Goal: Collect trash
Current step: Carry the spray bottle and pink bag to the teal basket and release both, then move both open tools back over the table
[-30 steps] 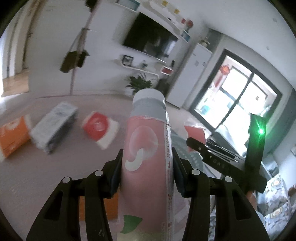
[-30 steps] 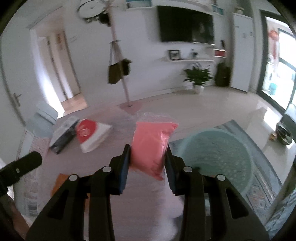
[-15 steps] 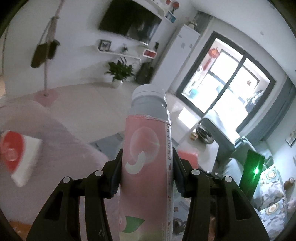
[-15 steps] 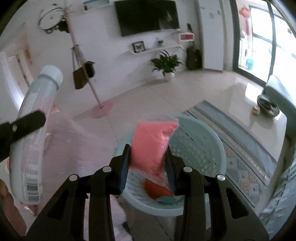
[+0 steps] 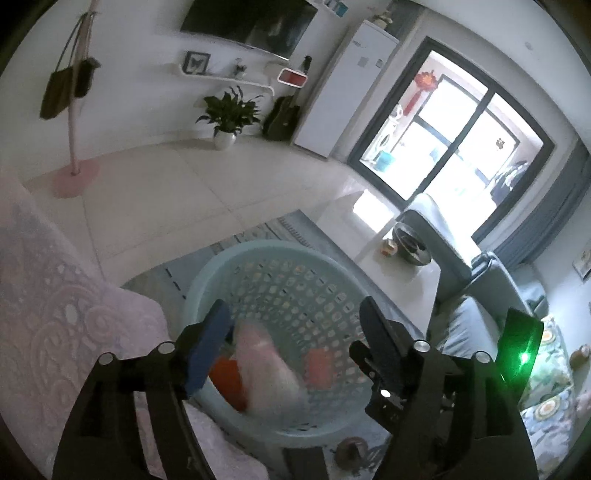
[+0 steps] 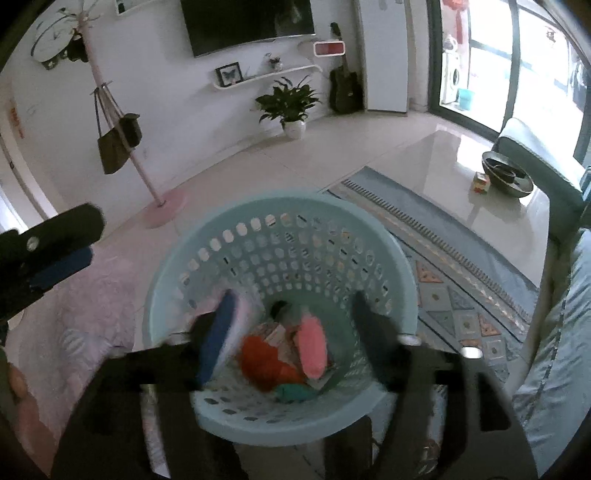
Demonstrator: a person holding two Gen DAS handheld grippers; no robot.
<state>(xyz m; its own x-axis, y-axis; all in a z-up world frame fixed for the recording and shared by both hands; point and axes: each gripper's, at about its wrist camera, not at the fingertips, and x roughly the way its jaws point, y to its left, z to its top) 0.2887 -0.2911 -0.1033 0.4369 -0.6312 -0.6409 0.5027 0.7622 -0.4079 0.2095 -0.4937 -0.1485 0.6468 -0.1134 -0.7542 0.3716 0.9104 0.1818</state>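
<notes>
Hovering above a pale blue perforated basket (image 5: 258, 258), left tool (image 5: 295, 328) spread wide, gripping nothing. Right tool (image 6: 291, 325) likewise wide open and empty, poised over the same basket (image 6: 399, 273), fingers blurred. Blurred between the left fingers, inside the basket: a pale pink bottle (image 5: 269, 369), tilted; whether resting or in mid-air cannot be told. Lying on the basket bottom in the right wrist view: a pink pouch (image 6: 312, 347), an orange wrapper (image 6: 262, 360) touching its left side, a teal scrap (image 6: 295, 392) just below both, and some paper beneath, too blurred to name. In the left wrist view, same pink pouch (image 5: 320, 367) to the right of the bottle and orange wrapper (image 5: 229, 380) to its left. Basket standing on a patterned rug (image 6: 454, 299), just beside a pink lace-covered surface (image 5: 55, 317). Further off: a potted plant (image 6: 290, 103) against the wall, a coat stand (image 6: 122, 122) with hanging bags, a wall-mounted television (image 6: 247, 22).
</notes>
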